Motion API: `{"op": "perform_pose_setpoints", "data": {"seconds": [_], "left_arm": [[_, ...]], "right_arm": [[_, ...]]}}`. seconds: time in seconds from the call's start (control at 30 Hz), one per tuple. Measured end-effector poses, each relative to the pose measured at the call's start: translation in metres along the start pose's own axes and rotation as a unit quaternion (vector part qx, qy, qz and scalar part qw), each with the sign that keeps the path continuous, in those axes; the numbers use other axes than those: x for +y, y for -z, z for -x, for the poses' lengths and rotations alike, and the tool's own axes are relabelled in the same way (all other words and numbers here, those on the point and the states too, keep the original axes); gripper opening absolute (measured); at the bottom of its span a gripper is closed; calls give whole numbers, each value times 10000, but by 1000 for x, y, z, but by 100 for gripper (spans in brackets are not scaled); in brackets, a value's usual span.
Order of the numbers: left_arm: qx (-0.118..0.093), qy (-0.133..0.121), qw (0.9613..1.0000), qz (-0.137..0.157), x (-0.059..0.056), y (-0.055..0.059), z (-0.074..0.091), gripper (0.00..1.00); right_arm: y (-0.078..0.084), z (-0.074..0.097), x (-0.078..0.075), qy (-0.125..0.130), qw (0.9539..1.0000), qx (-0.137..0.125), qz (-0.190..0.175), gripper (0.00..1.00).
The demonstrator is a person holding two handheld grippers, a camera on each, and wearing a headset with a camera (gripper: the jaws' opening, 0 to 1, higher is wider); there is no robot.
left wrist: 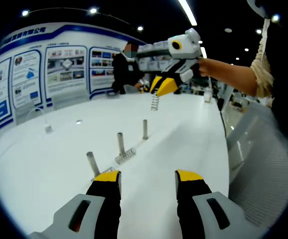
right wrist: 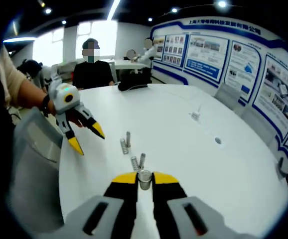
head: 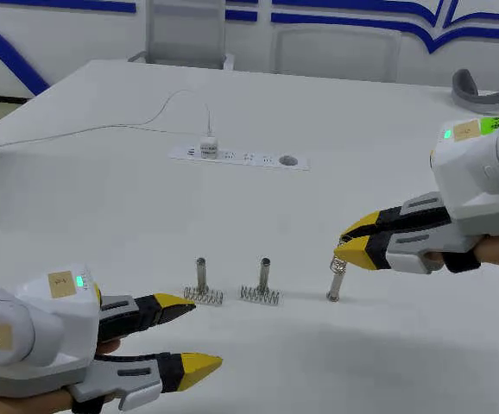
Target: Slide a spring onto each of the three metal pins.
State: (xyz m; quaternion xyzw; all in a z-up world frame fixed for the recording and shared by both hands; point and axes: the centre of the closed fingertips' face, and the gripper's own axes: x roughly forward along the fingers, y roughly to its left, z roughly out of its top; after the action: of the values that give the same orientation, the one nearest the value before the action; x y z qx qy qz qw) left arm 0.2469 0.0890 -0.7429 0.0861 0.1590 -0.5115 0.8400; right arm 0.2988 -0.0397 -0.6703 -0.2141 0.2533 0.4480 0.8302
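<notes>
My left gripper (head: 205, 335), jaws spread, hovers at the desk's (head: 77, 198) near edge. My right gripper (head: 342, 247) pinches a spring (head: 338, 264) near the right pin's (head: 333, 286) top; loose springs (head: 203, 296) lie beside the left pin (head: 201, 272) and middle pin (head: 264, 272).

A white table (head: 103, 172) fronts a blue-striped wall (head: 362, 21), spotlights (left wrist: 92, 10) overhead.

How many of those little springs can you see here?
3. The first spring lies at the foot of the left pin, the second spring beside the middle pin, and the third spring is pinched in the right gripper, above the right pin.
</notes>
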Motion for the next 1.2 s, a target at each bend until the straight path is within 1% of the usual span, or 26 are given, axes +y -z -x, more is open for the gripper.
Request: {"op": "perform_pose_setpoints", "data": {"seconds": [0.1,0.4,0.5,0.77,1.2], "left_arm": [[-12,-23,10000,16,1,0,0,44],[-10,-36,10000,46,0,1,2,44],[-17,-45,10000,47,0,1,2,44],[-17,-67,9999,78,1,2,4,44],[-2,-84,9999,109,2,4,4,43]], "right_arm": [[4,-2,-7,132,9999,60,-27,12],[13,-8,-28,458,9984,141,-299,12],[18,-11,-32,491,9978,159,-413,12],[28,-20,-35,497,9968,214,-596,12],[35,-28,-38,528,9957,214,-730,12]]}}
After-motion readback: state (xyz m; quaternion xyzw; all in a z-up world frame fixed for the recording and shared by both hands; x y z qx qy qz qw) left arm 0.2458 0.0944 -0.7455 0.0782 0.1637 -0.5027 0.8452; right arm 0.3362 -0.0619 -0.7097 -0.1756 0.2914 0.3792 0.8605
